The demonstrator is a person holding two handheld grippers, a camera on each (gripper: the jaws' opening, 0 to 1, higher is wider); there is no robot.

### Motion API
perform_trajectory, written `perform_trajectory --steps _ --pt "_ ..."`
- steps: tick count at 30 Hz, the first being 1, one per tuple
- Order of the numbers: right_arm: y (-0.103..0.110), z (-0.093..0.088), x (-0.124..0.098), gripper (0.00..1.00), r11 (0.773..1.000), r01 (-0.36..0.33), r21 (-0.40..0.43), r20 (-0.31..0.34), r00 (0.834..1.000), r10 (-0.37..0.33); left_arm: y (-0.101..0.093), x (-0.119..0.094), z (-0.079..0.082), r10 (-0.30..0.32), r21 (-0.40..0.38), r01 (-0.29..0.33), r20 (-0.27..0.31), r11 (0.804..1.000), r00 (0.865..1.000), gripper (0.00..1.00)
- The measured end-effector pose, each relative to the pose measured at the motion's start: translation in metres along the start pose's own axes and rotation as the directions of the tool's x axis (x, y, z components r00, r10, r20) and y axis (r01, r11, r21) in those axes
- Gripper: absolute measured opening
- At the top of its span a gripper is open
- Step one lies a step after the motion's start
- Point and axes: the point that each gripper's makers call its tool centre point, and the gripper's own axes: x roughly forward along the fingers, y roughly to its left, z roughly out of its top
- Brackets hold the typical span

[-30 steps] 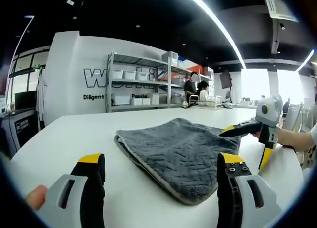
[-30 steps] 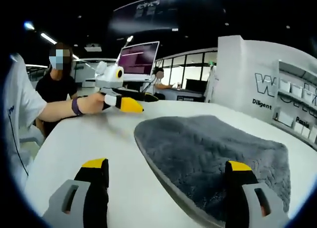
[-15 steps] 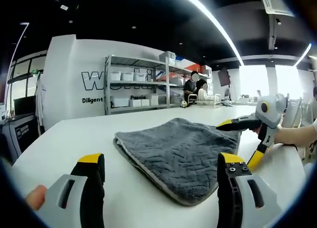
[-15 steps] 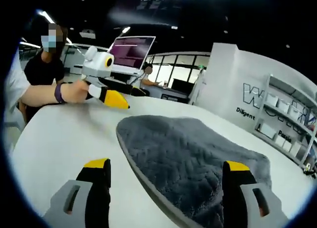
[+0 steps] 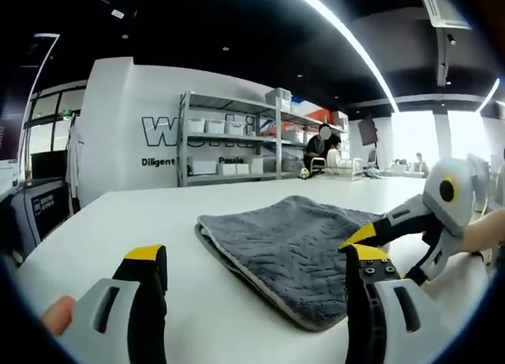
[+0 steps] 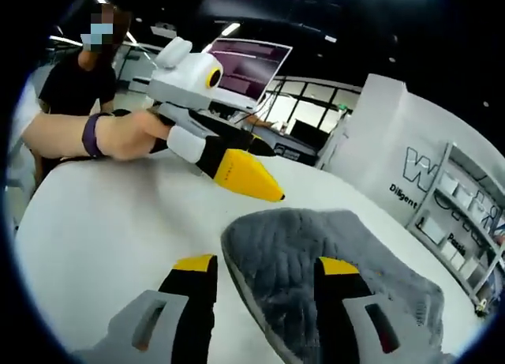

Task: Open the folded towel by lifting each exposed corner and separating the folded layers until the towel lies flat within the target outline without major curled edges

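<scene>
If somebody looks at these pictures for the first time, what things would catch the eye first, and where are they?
First the folded grey towel, lying in the middle of the white table. Next, the yellow-tipped grippers: in the right gripper view the right gripper straddles the towel's near corner, with the left gripper reaching in above it. Behind, in the left gripper view, a metal shelf rack stands against a white wall with large lettering.
</scene>
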Motion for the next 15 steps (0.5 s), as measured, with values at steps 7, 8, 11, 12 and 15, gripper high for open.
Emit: perform_trajectory --steps 7,8,11,12,15 --pt "0.014 0.003 0.017 0.32 0.999 -0.045 -0.002 -0.025 0.999 0.045 0.004 0.004 -0.007 -0.005 -0.082 0.004 -0.011 0.997 1.000 0.92" --pt "0.015 0.003 0.018 0.29 0.999 -0.045 -0.002 -0.028 0.999 0.045 0.005 0.004 -0.007 0.002 -0.078 -0.003 -0.013 0.997 1.000 0.92" --pt "0.017 0.001 0.019 0.21 0.999 -0.053 0.009 -0.040 0.998 0.053 0.005 0.004 -0.007 0.004 -0.077 -0.005 -0.010 0.997 1.000 0.92" --pt "0.018 0.000 0.019 0.18 0.998 -0.055 0.012 -0.041 0.998 0.055 0.004 0.004 -0.007 0.004 -0.079 -0.004 -0.010 0.997 1.000 0.92" --pt "0.020 -0.003 0.017 0.09 0.998 -0.060 0.002 -0.038 0.997 0.060 0.005 0.004 -0.008 0.007 -0.078 -0.008 -0.016 0.997 1.000 0.91"
